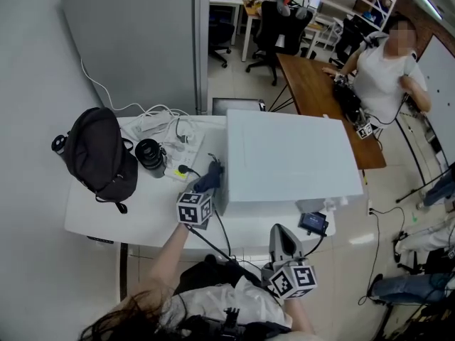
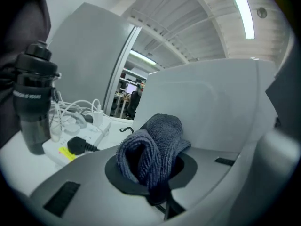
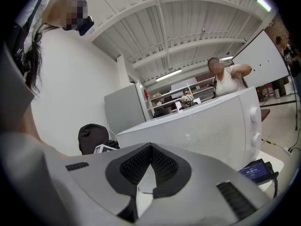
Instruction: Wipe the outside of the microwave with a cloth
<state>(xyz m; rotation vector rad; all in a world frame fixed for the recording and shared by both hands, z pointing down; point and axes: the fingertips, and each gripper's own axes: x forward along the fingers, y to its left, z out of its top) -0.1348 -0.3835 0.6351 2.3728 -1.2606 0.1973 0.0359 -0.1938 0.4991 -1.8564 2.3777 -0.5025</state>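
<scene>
Pinches the grey-blue cloth [image 2: 150, 154] in the left gripper [image 1: 211, 178], right at the white microwave's [image 1: 288, 158] 9 o'clock side. Holds the right gripper [image 1: 280, 239] at its 6 o'clock, jaws pressed together on nothing

Print on the black bottle [image 2: 30, 102] is unreadably blurred

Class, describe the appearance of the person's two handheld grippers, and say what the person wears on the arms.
Both the left gripper and the right gripper have smooth grey bodies, black ribbed pads and a cube with black-and-white square markers. A black cable trails from the left one. The person's white top leaves the forearms bare.
</scene>
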